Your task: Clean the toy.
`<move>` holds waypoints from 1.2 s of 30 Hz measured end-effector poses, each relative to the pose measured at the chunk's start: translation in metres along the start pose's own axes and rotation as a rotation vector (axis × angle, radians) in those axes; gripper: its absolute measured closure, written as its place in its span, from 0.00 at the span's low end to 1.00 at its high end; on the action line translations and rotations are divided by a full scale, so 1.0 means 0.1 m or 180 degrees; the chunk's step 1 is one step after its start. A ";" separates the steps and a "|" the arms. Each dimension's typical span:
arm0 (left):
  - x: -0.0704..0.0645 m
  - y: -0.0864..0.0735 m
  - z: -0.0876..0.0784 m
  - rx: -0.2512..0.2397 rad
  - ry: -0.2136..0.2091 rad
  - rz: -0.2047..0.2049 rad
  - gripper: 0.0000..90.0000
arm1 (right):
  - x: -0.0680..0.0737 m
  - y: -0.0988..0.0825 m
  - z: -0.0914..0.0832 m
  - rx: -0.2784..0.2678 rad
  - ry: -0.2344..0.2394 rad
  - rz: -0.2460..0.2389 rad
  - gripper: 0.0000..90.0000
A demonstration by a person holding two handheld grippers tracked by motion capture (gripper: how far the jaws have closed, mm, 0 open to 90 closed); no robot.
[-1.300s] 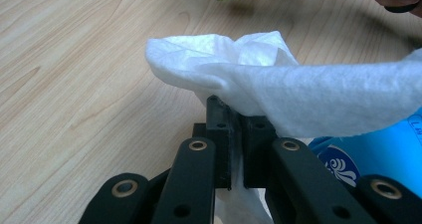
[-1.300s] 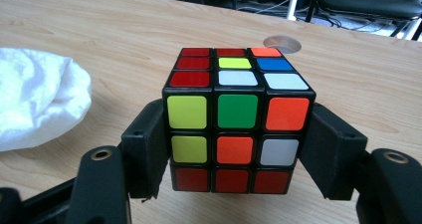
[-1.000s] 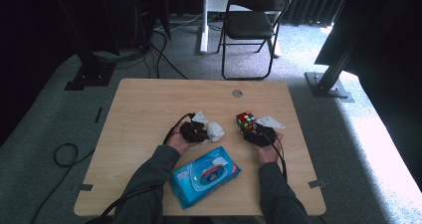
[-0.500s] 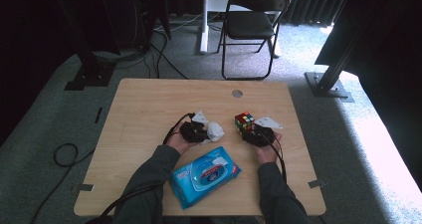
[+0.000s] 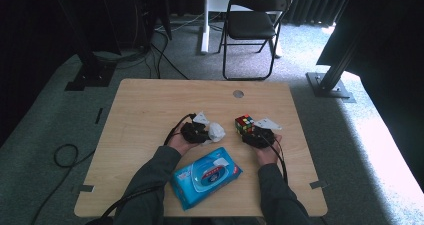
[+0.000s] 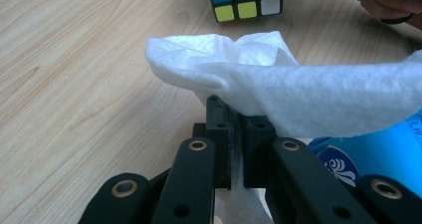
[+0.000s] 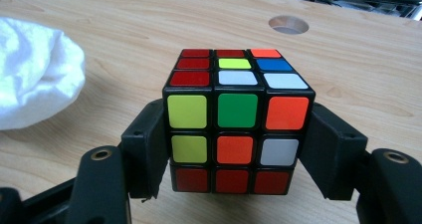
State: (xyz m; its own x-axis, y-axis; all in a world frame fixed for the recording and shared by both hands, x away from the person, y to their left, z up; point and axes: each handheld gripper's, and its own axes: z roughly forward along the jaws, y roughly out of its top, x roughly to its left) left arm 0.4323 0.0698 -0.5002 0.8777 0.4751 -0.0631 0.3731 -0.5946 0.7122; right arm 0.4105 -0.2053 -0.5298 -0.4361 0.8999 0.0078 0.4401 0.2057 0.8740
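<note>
left gripper (image 5: pixel 204 130): clamped on white wipe (image 6: pixel 259 92) | right gripper (image 5: pixel 250 130): jaws pressed on cube (image 7: pixel 238 119) sides | cube on counter (image 5: pixel 150 110), just right of wipe, facing it | left gripper does the wiping

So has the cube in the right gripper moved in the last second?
No. In the high view the puzzle cube, clamped in the right gripper, sits at the same spot below the round hole in the table as before.

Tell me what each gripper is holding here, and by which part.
The left gripper pinches a white wipe by a bunched fold near its lower edge. The right gripper clamps the puzzle cube by two opposite side faces, low down.
</note>
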 end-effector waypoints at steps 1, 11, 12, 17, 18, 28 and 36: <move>0.00 0.00 0.00 0.0001 0.0001 0.0001 0.94 | 0.00 -0.01 0.00 0.0013 -0.0007 -0.0022 0.38; -0.01 0.00 0.02 0.0012 -0.0009 0.0004 0.94 | -0.01 -0.06 -0.01 0.0058 0.0017 0.0020 0.38; -0.01 0.00 0.02 0.0013 -0.0009 0.0004 0.94 | -0.01 -0.06 -0.02 0.0064 0.0030 0.0019 0.38; -0.01 0.00 0.02 0.0006 -0.0015 0.0002 0.94 | 0.00 -0.07 -0.05 0.0089 0.0040 -0.0011 0.38; -0.02 0.00 0.02 0.0007 -0.0019 0.0002 0.94 | 0.00 -0.07 -0.05 0.0089 0.0039 -0.0012 0.38; -0.02 -0.01 0.03 0.0013 -0.0015 0.0002 0.93 | 0.04 -0.09 -0.10 0.0148 0.0069 -0.0021 0.38; -0.02 -0.01 0.02 0.0006 -0.0011 -0.0008 0.93 | 0.05 -0.13 -0.11 0.0178 0.0086 -0.0006 0.38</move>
State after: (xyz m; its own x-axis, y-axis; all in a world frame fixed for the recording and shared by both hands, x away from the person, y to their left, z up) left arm 0.4308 0.0687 -0.5023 0.8778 0.4743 -0.0673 0.3758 -0.5948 0.7106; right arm 0.3941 -0.2080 -0.5353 -0.4575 0.8890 0.0200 0.4821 0.2291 0.8456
